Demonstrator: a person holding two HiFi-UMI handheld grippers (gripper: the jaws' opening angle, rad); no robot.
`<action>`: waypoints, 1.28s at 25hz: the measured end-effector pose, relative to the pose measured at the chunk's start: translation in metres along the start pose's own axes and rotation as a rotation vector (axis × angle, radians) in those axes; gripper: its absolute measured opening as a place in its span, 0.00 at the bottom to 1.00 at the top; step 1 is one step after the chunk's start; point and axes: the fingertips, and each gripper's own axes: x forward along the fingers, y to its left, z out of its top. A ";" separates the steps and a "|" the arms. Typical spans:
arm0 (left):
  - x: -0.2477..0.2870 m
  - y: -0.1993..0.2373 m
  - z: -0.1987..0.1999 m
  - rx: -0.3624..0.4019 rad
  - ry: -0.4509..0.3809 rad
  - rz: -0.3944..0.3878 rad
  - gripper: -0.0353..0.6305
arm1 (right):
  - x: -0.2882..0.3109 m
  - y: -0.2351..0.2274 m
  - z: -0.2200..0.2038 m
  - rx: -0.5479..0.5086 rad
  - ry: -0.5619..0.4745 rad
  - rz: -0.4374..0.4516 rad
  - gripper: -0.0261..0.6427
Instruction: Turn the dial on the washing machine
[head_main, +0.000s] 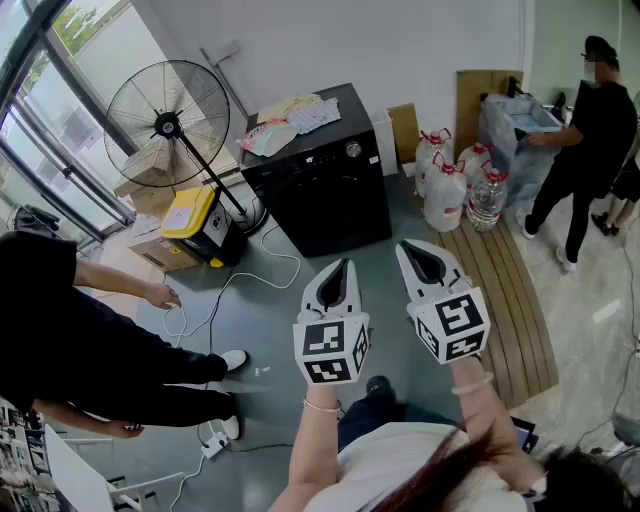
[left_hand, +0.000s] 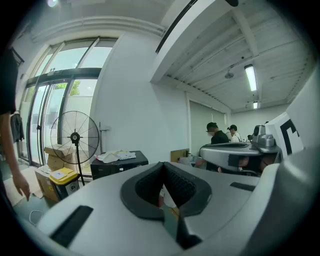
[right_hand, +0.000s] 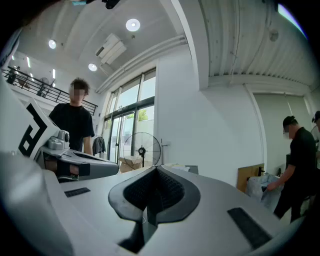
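Sitting far off on the washing machine (head_main: 330, 200), the dial (head_main: 353, 149) lies straight beyond the left gripper (head_main: 344, 264) — it and the right gripper (head_main: 408, 247) are closed, empty.

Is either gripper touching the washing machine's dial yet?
No: the head view shows the left gripper and right gripper both in the air short of the washing machine, its dial untouched.

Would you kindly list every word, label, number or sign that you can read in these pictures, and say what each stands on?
No text here is readable.
Washing machine: small white print on its front panel, too small to read.
Yellow bin lid: a pale label, blurred.
Marker cubes: black square patterns only, no words.
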 end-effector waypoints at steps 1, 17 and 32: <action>0.001 0.002 0.000 -0.003 0.001 -0.001 0.08 | 0.002 -0.001 0.000 0.002 -0.002 -0.005 0.08; 0.031 0.046 -0.013 -0.026 0.021 -0.017 0.08 | 0.051 0.002 0.002 0.018 -0.035 -0.018 0.08; 0.067 0.106 -0.001 -0.037 -0.005 -0.052 0.08 | 0.124 0.017 0.010 0.039 -0.036 -0.027 0.08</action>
